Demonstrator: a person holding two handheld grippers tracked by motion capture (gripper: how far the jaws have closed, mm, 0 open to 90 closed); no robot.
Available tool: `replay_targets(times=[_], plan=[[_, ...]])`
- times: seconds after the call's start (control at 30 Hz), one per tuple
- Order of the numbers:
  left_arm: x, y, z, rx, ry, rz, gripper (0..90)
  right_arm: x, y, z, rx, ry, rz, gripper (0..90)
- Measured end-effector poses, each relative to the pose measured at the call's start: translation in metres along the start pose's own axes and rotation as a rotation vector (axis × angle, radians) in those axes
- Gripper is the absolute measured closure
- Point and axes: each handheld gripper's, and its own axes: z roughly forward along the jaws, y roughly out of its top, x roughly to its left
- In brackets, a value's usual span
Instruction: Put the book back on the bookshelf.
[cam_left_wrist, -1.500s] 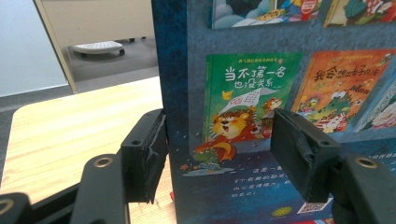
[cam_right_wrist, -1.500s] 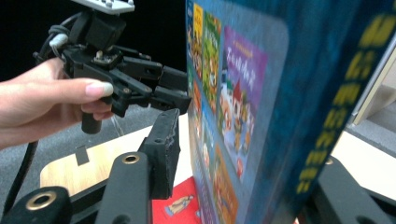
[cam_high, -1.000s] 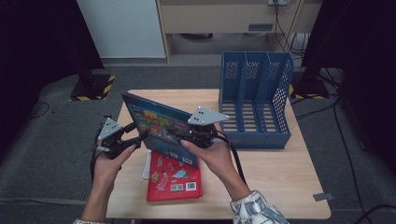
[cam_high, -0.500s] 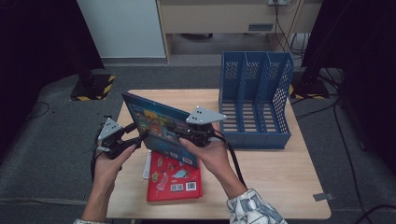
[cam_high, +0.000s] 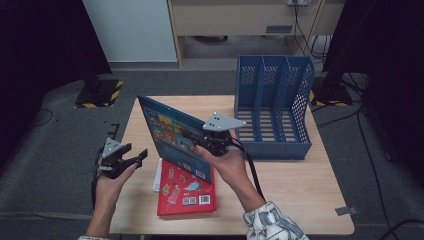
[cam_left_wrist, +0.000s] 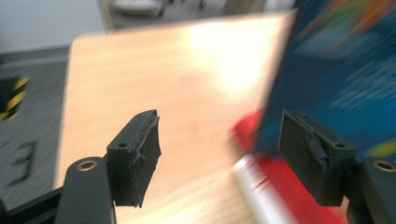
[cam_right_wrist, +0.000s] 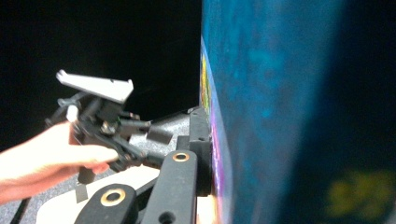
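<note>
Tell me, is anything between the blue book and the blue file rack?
Nothing visible does. The right tongs hold the blue book upright; bare table lies between it and the file rack.

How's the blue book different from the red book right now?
The blue book stands tilted on edge off the table, clamped in the right gripper; the red book lies flat on the table, untouched. The blue book partly hides the red book's top. Both have colourful picture covers.

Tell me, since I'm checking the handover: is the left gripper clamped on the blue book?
No: in the high view the left gripper hangs open, apart from the blue book, which the right gripper clamps upright.
</note>
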Motion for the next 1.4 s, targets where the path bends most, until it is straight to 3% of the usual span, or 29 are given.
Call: replay_targets(times=[0.03,0.2,0.47,0.97,1.4], plan=[[0.005,-0.007,0.005,0.028,0.021,-0.005,28.3,0.000,0.000,-0.001,-0.002,0.000,0.004,82.6],[0.019,-0.022,0.015,0.087,0.050,-0.043,28.1,-0.004,-0.001,-0.006,-0.010,-0.007,0.030,82.9],[0.032,-0.032,0.022,0.127,0.085,-0.073,27.5,-0.006,0.001,-0.015,-0.016,-0.020,0.034,83.1],[0.036,-0.038,0.027,0.166,0.106,-0.069,25.5,-0.015,0.007,-0.033,-0.027,-0.054,0.052,83.2],[0.037,-0.043,0.032,0.203,0.109,-0.075,19.8,-0.031,0.021,-0.057,-0.048,-0.132,0.070,83.1]])
